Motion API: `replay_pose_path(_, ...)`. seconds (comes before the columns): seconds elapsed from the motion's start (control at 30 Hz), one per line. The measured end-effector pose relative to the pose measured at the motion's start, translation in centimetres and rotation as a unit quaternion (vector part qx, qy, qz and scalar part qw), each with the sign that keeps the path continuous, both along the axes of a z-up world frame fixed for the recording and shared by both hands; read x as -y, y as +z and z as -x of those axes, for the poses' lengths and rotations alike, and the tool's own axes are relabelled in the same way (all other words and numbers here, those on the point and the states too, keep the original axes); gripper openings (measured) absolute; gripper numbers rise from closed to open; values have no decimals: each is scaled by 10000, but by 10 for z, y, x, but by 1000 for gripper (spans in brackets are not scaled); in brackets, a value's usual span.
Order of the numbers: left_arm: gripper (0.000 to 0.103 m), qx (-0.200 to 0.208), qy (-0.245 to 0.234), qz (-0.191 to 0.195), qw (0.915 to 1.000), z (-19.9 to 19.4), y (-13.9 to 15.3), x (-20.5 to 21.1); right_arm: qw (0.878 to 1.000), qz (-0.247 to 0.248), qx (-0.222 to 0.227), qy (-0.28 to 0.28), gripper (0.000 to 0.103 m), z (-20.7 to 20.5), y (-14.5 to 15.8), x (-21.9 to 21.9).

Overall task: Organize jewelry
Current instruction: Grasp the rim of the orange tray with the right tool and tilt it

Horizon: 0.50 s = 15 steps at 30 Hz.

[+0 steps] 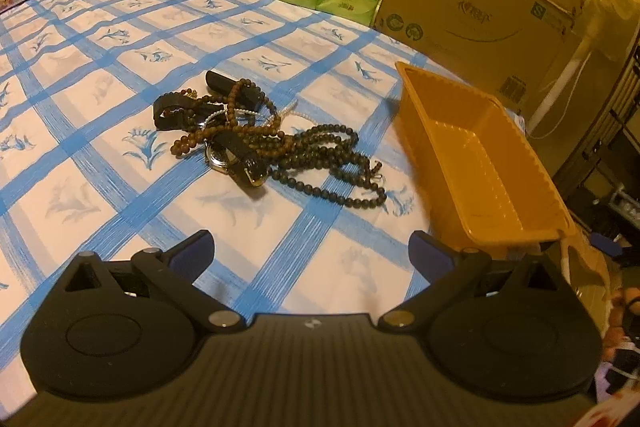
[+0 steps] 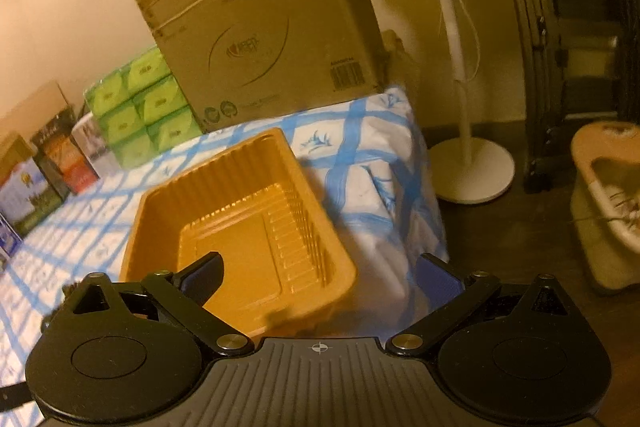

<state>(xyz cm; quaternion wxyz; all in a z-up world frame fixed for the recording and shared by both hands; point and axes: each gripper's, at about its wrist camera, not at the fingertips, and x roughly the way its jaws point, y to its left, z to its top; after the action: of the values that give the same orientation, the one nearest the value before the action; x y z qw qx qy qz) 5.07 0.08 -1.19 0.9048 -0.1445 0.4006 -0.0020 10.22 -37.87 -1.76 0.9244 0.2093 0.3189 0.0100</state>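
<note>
a tangled heap of jewelry [image 1: 260,135] lies on the blue-checked surface [image 1: 120,75] ahead of the left tongs [image 1: 311,253], well apart from them: dark bead strands, lighter brown beads, a thin pearl string, black straps and a round-faced watch. an empty orange tray [image 1: 480,155] stands right of the heap, its near end just beside the left tongs' right finger.
</note>
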Motion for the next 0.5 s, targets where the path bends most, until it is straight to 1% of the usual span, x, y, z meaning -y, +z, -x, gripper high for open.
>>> replay_pose_path(0.03, 102, 11, 23, 47, 10000, -1, -1, -1, 10000, -89, -3, 21, 86, -4, -4, 3)
replay_pose_path(0.07, 102, 30, 72, 89, 9999, -2, -2, -2, 9997, -215, -38, 52, 80, -10, -10, 5)
replay_pose_path(0.13, 102, 35, 132, 174, 9998, -5, -4, -4, 9993, -340, -121, 71, 75, -20, -20, 9)
replay_pose_path(0.17, 102, 36, 149, 216, 9996, -6, -4, -5, 9991, -385, -124, 94, 69, -22, -24, 10)
replay_pose_path(0.2, 102, 36, 166, 253, 9995, -7, -5, -5, 9990, -411, -133, 107, 66, -25, -28, 10)
replay_pose_path(0.23, 102, 51, 185, 296, 9994, -8, -5, -6, 9989, -441, -148, 108, 59, -27, -31, 10)
replay_pose_path(0.3, 102, 72, 197, 373, 9991, -9, -6, -7, 9980, -604, -165, 121, 49, -32, -38, 12)
replay_pose_path(0.33, 102, 84, 193, 392, 9990, -10, -7, -7, 9977, -639, -169, 120, 42, -33, -40, 11)
replay_pose_path(0.4, 102, 63, 179, 383, 9991, -13, -8, -6, 9974, -690, -189, 113, 38, -36, -43, 11)
replay_pose_path(0.5, 102, 23, 155, 343, 9993, -16, -10, -3, 9962, -827, -252, 48, 29, -39, -47, 13)
